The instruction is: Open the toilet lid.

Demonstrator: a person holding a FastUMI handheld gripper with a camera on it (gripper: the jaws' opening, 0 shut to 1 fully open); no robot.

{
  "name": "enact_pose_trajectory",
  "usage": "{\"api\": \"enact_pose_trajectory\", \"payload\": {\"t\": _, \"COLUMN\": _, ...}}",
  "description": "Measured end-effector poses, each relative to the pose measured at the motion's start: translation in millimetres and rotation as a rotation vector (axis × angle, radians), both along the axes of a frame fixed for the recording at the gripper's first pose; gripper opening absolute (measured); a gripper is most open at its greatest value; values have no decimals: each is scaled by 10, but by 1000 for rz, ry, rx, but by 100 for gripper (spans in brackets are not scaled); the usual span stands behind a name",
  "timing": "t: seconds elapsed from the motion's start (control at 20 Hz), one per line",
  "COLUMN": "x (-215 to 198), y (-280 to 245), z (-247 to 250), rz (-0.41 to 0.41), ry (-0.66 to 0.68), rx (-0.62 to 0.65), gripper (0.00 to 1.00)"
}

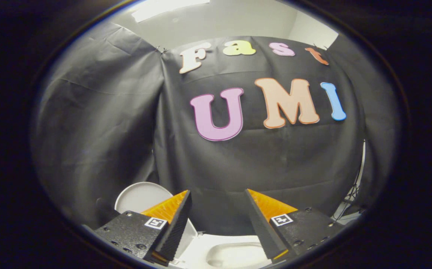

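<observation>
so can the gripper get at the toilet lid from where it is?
Probably yes. The gripper is open with nothing between its fingers, and the toilet lid, already tilted up, sits just beyond the left finger, off to the side. Nothing visibly blocks the way.

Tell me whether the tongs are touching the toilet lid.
Cannot tell. In the gripper view the tongs are open, and one finger overlaps the raised toilet lid, so no gap or contact shows.
</observation>
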State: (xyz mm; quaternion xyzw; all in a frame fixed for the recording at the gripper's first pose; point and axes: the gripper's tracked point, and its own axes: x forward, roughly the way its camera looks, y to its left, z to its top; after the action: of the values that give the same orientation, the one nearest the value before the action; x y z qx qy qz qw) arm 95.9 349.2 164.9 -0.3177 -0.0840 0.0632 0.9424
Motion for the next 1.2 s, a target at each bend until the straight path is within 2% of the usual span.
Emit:
{"api": "enact_pose_trajectory", "payload": {"t": 0.3, "x": -315, "y": -593, "z": 324, "rz": -59, "ry": -104, "rx": -88, "gripper": 86}}
{"api": "enact_pose_trajectory", "payload": {"t": 0.45, "x": -520, "y": -754, "z": 443, "rz": -38, "ry": -113, "rx": -115, "gripper": 86}}
{"api": "enact_pose_trajectory", "payload": {"t": 0.55, "x": -645, "y": -839, "z": 499, "rz": 4, "ry": -101, "rx": -98, "gripper": 86}}
{"api": "enact_pose_trajectory", "payload": {"t": 0.65, "x": -725, "y": -1001, "z": 594, "rz": 9, "ry": -116, "rx": -63, "gripper": 83}}
{"api": "enact_pose_trajectory", "payload": {"t": 1.05, "x": -1028, "y": -1729, "z": 766, "rz": -102, "ry": -158, "rx": -9, "gripper": 79}}
{"api": "enact_pose_trajectory", "payload": {"t": 1.2, "x": -1192, "y": -1884, "z": 703, "rz": -110, "ry": -150, "rx": -1, "gripper": 80}}
